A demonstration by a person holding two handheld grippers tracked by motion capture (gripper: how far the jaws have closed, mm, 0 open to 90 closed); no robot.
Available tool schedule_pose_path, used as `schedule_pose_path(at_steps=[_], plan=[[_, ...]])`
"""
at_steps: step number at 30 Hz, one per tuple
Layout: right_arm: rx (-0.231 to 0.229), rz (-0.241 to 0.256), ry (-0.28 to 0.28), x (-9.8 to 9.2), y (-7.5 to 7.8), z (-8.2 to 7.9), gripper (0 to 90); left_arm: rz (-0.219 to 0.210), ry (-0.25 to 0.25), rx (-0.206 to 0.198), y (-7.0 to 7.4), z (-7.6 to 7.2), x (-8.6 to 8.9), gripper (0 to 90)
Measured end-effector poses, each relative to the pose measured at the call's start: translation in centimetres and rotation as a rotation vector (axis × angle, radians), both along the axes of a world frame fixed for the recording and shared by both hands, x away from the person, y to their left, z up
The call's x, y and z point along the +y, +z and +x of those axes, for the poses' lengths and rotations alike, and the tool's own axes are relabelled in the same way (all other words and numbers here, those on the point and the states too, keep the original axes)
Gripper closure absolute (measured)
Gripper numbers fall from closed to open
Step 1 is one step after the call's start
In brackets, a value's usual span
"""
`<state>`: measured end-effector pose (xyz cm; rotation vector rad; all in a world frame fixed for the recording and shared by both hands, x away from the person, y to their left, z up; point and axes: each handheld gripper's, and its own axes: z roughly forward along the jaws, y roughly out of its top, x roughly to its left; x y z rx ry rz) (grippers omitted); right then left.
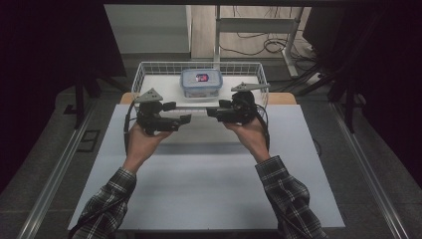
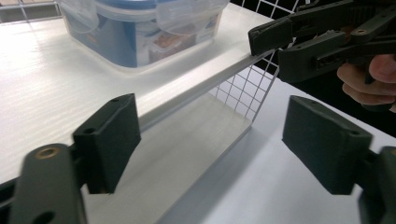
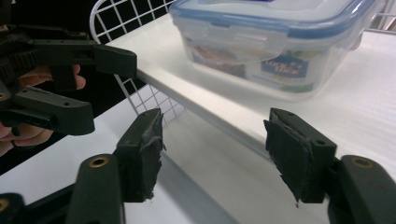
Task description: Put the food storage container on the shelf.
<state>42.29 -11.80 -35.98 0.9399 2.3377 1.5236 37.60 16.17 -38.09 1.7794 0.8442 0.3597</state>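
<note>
We count 2 grippers, both with jaws spread and holding nothing: the left gripper (image 1: 185,118) sits left of centre in the high view, the right gripper (image 1: 211,112) faces it just right of centre. Above them, at upper centre, 1 clear plastic food box with a blue-rimmed lid (image 1: 200,82) rests in 1 white wire basket (image 1: 141,74) on the pale bench (image 1: 199,179).
</note>
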Motion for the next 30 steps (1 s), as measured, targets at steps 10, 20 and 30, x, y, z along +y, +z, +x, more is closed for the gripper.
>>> schedule_pose_path(at_steps=[10, 20, 30], plan=[[-0.020, -0.017, 0.037, -0.3, -0.9, -1.6, 25.1, 0.033, -0.003, -0.013, -0.6, -1.5, -0.3, 8.6], [-0.031, -0.058, 0.053, -0.5, -3.0, -2.8, 14.7, 0.036, 0.007, -0.004, -2.5, -2.3, 0.0, 4.1], [-0.050, -0.091, 0.061, -0.6, -4.9, -3.8, 5.5, 0.049, -0.003, -0.020, -4.5, -3.4, 0.0, 3.2]])
